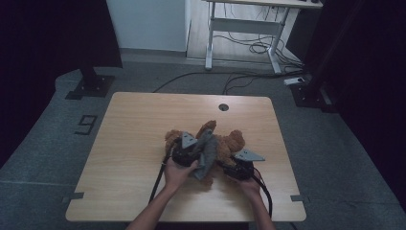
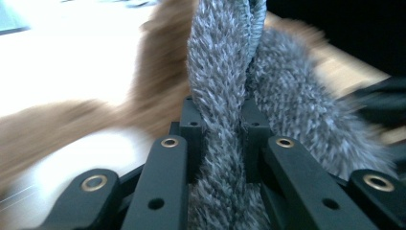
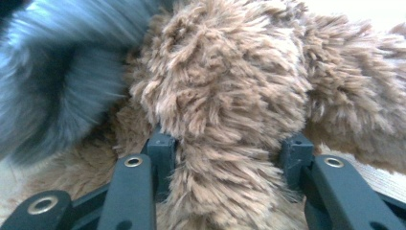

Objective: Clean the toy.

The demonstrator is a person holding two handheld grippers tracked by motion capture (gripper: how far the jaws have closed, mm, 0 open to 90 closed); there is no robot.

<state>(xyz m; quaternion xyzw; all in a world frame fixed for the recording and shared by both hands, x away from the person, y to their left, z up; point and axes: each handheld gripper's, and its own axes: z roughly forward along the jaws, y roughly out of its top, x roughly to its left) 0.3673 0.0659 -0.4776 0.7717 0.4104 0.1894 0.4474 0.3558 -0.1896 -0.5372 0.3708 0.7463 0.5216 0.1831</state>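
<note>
A brown plush toy (image 1: 232, 140) lies on the wooden table (image 1: 139, 120) with a grey fuzzy cloth (image 1: 206, 155) draped over its middle. My left gripper (image 1: 197, 145) comes in from the toy's left and is shut on a fold of the grey cloth (image 2: 220, 72), which runs up between the jaws of the left gripper (image 2: 222, 125). My right gripper (image 1: 229, 158) sits at the toy's near right side. A thick furry limb of the brown plush toy (image 3: 225, 96) fills the gap in the right gripper (image 3: 230, 149), and both pads touch the fur.
A round cable hole (image 1: 223, 107) sits near the table's far edge. Black cables trail from both grippers toward the near edge. On the floor beyond the table stand a white desk frame (image 1: 249, 28) and a dark stand base (image 1: 90, 86).
</note>
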